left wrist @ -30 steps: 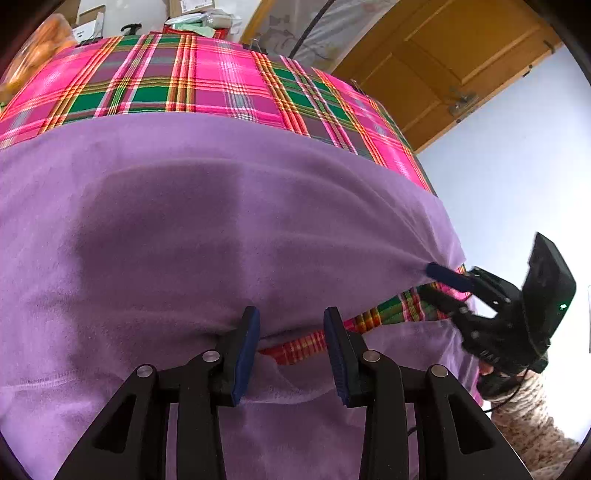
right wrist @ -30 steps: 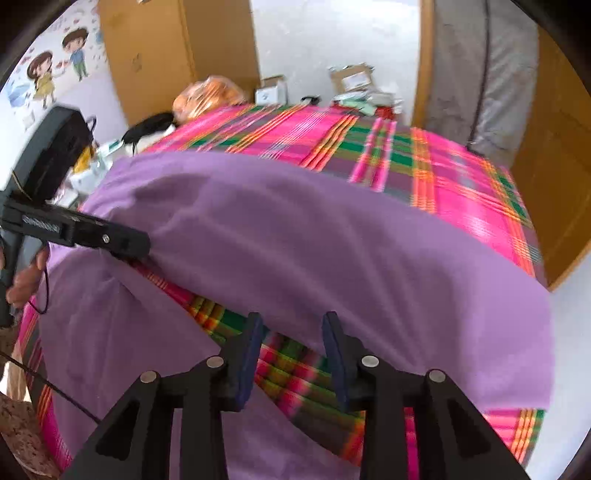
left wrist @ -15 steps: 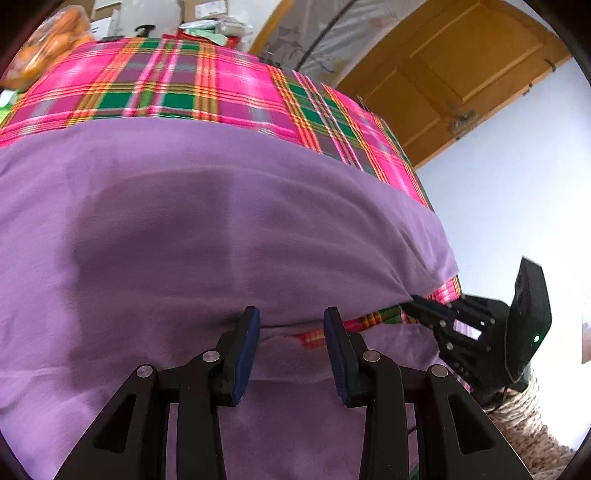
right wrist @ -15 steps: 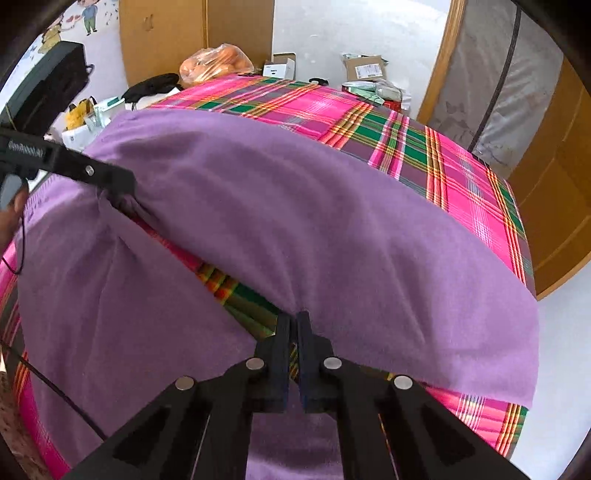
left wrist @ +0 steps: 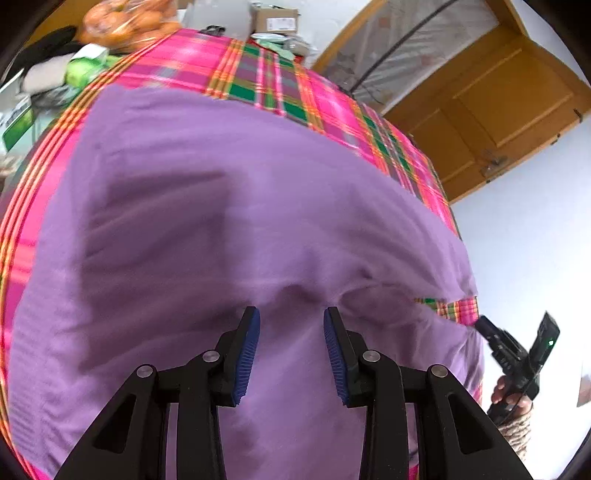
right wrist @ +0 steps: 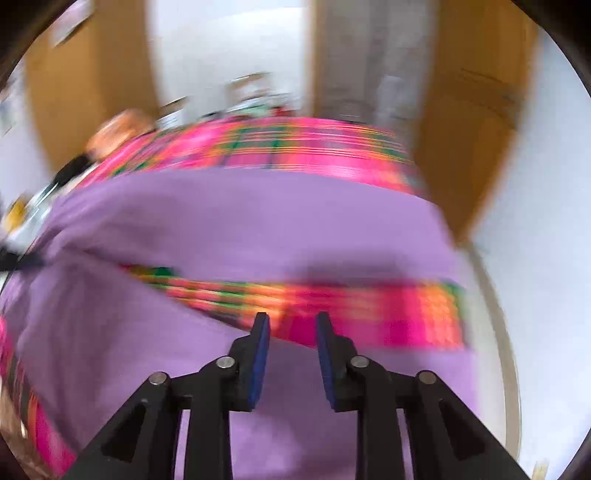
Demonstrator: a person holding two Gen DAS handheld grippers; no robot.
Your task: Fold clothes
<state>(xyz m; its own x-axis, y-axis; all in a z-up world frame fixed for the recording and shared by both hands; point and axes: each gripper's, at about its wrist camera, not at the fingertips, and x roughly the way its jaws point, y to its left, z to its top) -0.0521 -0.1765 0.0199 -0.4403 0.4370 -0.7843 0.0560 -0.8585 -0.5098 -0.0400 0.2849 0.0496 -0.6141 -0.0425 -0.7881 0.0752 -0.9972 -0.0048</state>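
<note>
A large purple garment [left wrist: 229,206] lies spread over a bed with a pink and green plaid cover [left wrist: 280,88]. My left gripper [left wrist: 291,350] is open just above the purple fabric, where small wrinkles bunch ahead of its fingertips; nothing is between the pads. In the left wrist view my right gripper [left wrist: 517,354] is at the garment's right edge, held by a hand. The right wrist view is motion-blurred: my right gripper [right wrist: 291,350] is open over the near purple layer [right wrist: 147,350], and a strip of plaid cover [right wrist: 369,306] separates this layer from the far one [right wrist: 258,221].
Bags, boxes and a sack of oranges [left wrist: 125,18] stand beyond the bed's far end. A wooden door [left wrist: 498,110] and a white wall [left wrist: 535,240] are to the right. The bed's right edge drops off just past the garment.
My right gripper shut half a second ago and now is open again, swinging fast. Purple fabric now covers the plaid gap that lay ahead of my left gripper, which stayed open.
</note>
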